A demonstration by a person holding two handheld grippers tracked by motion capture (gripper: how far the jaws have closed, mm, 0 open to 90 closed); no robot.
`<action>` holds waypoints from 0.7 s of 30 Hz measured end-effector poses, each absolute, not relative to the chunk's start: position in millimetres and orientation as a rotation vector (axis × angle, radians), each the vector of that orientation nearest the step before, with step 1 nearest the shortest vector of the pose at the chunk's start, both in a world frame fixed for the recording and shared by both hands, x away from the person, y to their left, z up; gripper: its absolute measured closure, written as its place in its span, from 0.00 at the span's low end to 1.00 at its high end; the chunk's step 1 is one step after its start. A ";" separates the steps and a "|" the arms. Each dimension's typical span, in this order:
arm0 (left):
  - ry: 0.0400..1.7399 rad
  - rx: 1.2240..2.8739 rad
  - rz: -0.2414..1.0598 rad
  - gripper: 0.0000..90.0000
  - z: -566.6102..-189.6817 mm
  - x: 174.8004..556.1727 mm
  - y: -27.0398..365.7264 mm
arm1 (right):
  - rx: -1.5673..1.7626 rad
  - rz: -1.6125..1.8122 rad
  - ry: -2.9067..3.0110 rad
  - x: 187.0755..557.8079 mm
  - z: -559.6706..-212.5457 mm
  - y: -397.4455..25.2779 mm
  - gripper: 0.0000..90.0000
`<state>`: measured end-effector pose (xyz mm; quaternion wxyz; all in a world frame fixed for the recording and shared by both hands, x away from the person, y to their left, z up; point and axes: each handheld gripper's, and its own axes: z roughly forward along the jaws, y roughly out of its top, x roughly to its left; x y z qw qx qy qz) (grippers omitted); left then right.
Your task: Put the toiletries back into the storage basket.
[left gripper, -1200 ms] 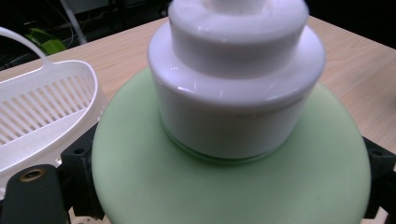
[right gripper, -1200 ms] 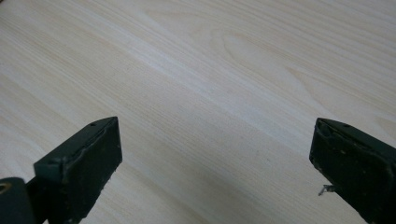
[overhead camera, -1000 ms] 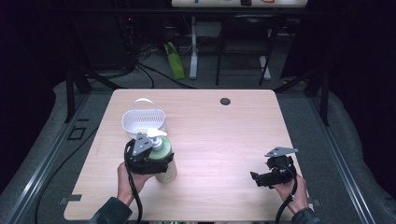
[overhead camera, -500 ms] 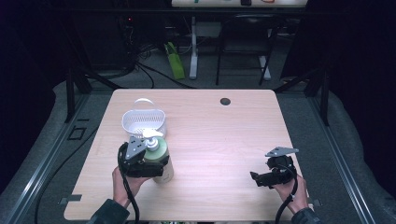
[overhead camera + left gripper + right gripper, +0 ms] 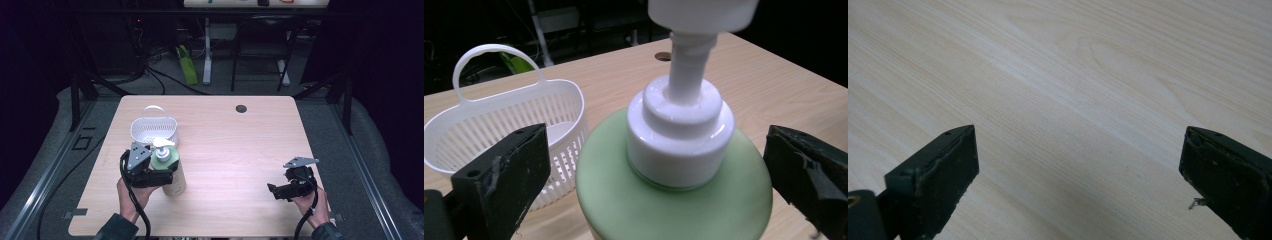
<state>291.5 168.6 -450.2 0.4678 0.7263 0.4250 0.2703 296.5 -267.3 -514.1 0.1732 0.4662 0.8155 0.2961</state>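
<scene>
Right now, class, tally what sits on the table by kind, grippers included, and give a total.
Bottle: 1
Basket: 1
Grippers: 2, left gripper and right gripper
Total: 4

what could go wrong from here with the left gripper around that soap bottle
1. The left gripper is open, its jaws flanking the green pump bottle near the shoulder; a high, off-centre squeeze could tip it.
2. The white basket stands close behind the bottle, so a push forward may knock it.
</scene>
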 end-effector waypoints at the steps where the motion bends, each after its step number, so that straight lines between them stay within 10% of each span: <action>1: 1.045 1.781 0.669 0.00 -449.4 291.6 167.8 | 1.323 0.841 2.313 296.6 -514.2 -267.4 0.02; 21: 1.055 1.695 0.740 0.14 -428.1 293.5 156.6 | 1.328 0.835 2.314 296.7 -514.7 -267.1 0.02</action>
